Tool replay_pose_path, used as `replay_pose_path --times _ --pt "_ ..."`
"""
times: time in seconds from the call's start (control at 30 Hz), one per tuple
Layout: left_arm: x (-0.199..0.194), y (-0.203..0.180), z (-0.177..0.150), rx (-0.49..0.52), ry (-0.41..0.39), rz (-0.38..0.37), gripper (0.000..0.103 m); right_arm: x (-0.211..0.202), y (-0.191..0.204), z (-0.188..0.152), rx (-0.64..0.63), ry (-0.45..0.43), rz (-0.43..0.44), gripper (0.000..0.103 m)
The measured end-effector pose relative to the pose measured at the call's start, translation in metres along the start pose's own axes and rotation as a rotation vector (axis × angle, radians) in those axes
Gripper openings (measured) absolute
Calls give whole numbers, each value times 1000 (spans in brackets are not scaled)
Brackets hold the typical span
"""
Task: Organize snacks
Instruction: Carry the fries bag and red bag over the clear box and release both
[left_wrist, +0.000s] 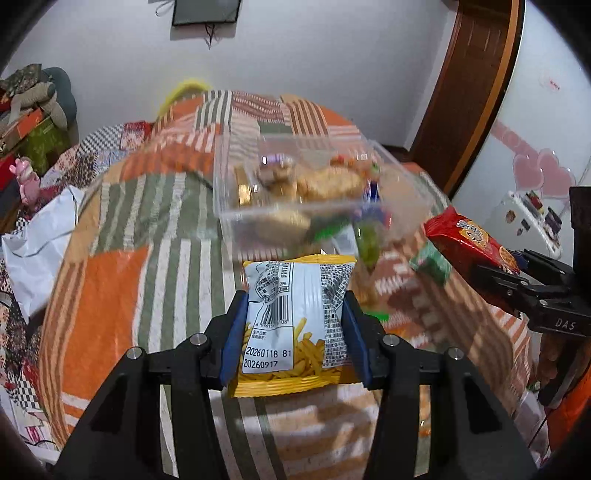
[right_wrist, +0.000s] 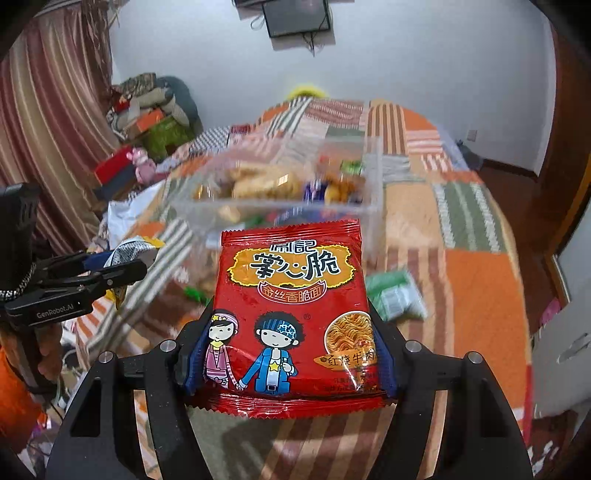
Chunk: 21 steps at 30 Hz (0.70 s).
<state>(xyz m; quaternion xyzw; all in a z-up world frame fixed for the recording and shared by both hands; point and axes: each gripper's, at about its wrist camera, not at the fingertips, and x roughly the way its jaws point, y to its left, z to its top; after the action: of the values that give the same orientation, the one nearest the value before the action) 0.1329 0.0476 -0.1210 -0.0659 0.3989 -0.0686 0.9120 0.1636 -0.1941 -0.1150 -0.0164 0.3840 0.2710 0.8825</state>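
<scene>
My left gripper is shut on a yellow and white packet of fries snack, held by its sides above the patchwork blanket. My right gripper is shut on a red packet of crispy noodles, also lifted off the blanket. Ahead of both stands a clear plastic box with several snacks inside. The same clear box appears blurred in the right wrist view. A small green packet lies on the blanket to the right of the red packet. The right gripper with its red packet shows at the right edge of the left view.
The blanket covers a bed. White cloth or paper lies at its left side. Stacked boxes and clothes sit against the far left wall by a curtain. A wooden door frame and a white fridge stand to the right.
</scene>
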Motion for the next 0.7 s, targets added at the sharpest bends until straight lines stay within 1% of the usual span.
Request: replay_pose_path --times 0.23,0.43,0.63,0.7 --pt "-3 6 35 -29 -70 10 49 -2 4 31 -14 -74 -12 67" --pt "2 10 69 -37 -118 31 49 1 9 59 -11 -134 2 67" --pt "13 16 96 -47 -134 37 49 17 16 82 -14 -154 9 67" --pt "19 16 102 -38 -136 54 49 24 17 87 -11 -150 11 67"
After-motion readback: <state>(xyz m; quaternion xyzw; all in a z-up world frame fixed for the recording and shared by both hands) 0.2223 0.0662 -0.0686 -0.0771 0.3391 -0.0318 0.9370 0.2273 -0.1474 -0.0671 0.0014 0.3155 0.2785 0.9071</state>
